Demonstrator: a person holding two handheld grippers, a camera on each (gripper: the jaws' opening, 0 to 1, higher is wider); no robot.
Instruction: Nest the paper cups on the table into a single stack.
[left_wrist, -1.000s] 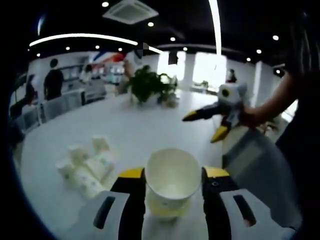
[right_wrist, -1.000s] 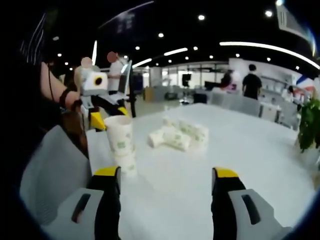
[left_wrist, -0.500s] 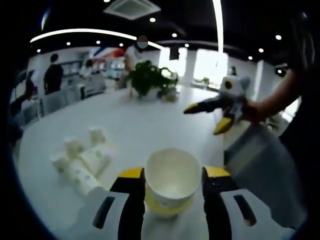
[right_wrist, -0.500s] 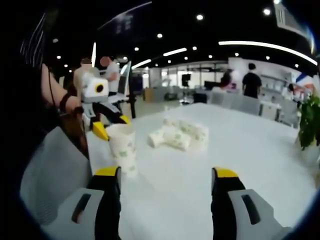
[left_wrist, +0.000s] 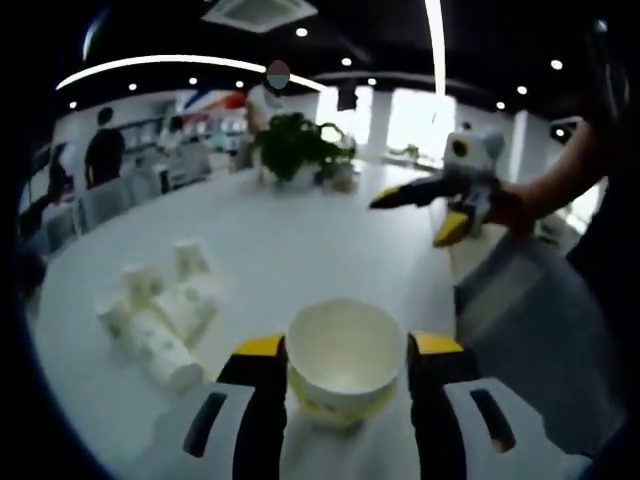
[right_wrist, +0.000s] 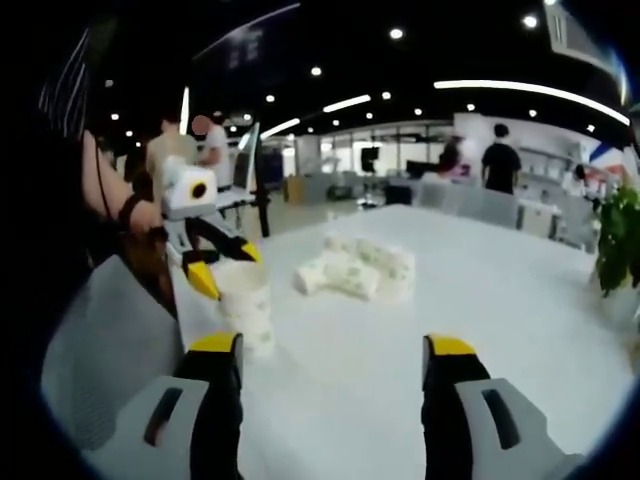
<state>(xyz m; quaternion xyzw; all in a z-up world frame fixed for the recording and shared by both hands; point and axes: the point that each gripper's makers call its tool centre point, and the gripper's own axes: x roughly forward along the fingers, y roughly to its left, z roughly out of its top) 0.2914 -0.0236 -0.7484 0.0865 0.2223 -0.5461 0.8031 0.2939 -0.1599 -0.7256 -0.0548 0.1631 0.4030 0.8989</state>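
Note:
A white paper cup (left_wrist: 345, 365) with a green print sits mouth-up between the jaws of my left gripper (left_wrist: 347, 345), which is shut on it. In the right gripper view the same cup (right_wrist: 248, 312) stands nested in a short stack at the table's near left edge, with the left gripper (right_wrist: 222, 268) around its rim. Several loose cups (left_wrist: 160, 322) lie on their sides in a cluster on the white table (left_wrist: 300, 250); the cluster (right_wrist: 355, 270) is further in. My right gripper (right_wrist: 335, 345) is open and holds nothing; it hovers over the table edge (left_wrist: 415, 215).
A potted plant (left_wrist: 295, 150) stands at the table's far end and shows at the edge (right_wrist: 620, 245) of the right gripper view. A grey chair (left_wrist: 520, 330) stands by the table's near side (right_wrist: 100, 350). People stand in the background.
The left gripper has lowered its cup down into the stack, which now looks shorter in the right gripper view. The right gripper has stayed open and nearly still.

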